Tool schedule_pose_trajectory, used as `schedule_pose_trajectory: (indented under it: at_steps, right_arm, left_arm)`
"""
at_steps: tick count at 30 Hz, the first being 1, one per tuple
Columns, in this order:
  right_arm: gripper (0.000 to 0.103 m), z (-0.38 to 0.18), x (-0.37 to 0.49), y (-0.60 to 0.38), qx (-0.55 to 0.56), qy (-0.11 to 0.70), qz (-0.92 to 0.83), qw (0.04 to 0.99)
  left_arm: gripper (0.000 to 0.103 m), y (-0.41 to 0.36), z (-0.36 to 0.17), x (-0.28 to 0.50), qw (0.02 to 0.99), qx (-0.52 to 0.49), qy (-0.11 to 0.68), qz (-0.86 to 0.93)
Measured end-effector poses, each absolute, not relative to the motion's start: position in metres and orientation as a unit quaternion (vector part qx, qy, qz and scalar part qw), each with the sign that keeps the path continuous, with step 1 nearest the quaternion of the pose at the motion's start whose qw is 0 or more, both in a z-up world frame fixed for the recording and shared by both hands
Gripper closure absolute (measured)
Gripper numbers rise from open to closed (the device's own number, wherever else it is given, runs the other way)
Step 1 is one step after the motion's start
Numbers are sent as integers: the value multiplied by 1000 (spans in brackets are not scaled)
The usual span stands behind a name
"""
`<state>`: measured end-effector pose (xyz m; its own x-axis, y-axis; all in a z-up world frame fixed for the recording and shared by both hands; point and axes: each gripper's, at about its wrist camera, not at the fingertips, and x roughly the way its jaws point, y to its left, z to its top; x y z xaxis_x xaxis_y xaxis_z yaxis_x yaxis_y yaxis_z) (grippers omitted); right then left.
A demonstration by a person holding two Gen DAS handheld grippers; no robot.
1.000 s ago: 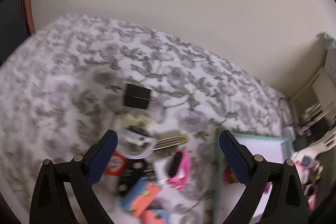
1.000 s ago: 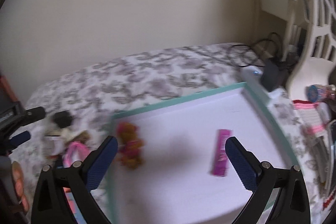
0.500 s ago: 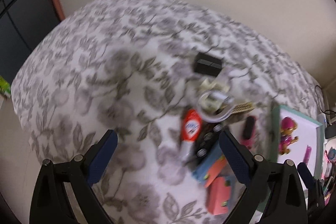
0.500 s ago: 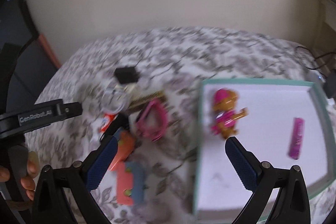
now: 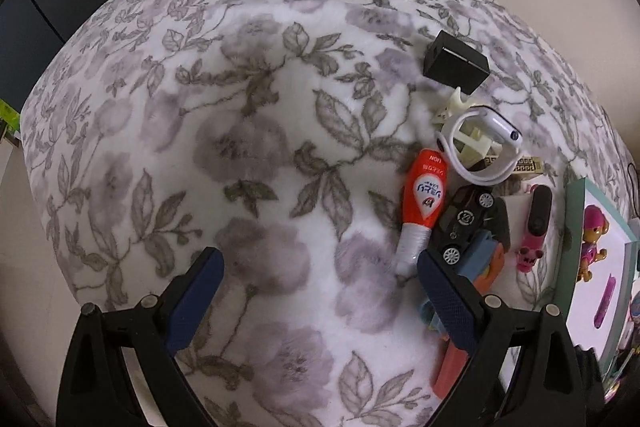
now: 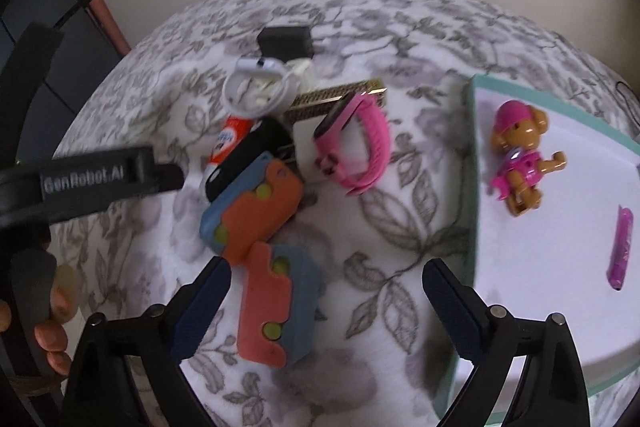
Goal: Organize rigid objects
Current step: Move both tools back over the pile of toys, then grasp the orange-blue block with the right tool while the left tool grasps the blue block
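A: Both tools empty, jaws spread wide. Our right gripper (image 6: pixel 324 301) hangs over the blue-and-salmon block (image 6: pixel 276 303), which sits just inside its left finger. Our left gripper (image 5: pixel 318 291) hovers over bare blanket (image 5: pixel 200 131), with the pile off past its right finger.

B: Step in hand?

A: We judge it's picking the next piece for the tray (image 6: pixel 476 227). The nearest block looks easiest: it lies flat, apart from the tangle. We'd centre the fingers across its narrow width and come straight down, since the blanket is soft and gives.

B: Farther out?

A: A second blue-and-orange block (image 6: pixel 252 203) leans on the black toy car (image 6: pixel 248 155), then the orange tube (image 5: pixel 424 203) and pink watch (image 6: pixel 356 143). Past those, the white watch (image 5: pixel 480 147) and gold strip (image 6: pixel 336 97), with the black box (image 5: pixel 456 61) at the back. The dog figure (image 6: pixel 520 163) and a purple stick (image 6: pixel 620 247) are already in the tray.

B: Versus a second ago?

A: The right camera was over the tray then and now faces the pile. The left view has swung onto open blanket, and blur is gone.
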<state>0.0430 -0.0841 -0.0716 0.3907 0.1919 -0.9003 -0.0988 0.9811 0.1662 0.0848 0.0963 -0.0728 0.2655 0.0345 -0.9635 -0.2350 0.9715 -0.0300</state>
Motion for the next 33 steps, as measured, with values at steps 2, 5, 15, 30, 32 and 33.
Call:
schedule_pose_trajectory:
  at_steps: [2, 5, 15, 30, 32, 33]
  right_arm:
    - [6, -76, 43, -80, 37, 553, 94, 827]
    - [6, -83, 42, -73, 24, 565, 101, 819]
    - [20, -89, 42, -79, -3, 568, 73, 820]
    - [43, -85, 49, -96, 16, 572, 53, 819]
    - [45, -84, 50, -99, 18, 572, 53, 818]
    - [48, -85, 51, -101, 21, 572, 53, 818]
  left_arm:
    - [6, 96, -72, 86, 792, -84, 598, 85]
    - [6, 91, -72, 88, 793, -78, 599, 80]
    - [6, 81, -67, 89, 797, -96, 594, 52]
    - [6, 58, -87, 95, 774, -130, 620, -8]
    - [6, 53, -89, 95, 773, -125, 622, -14]
    - [6, 51, -90, 95, 773, -120, 623, -17]
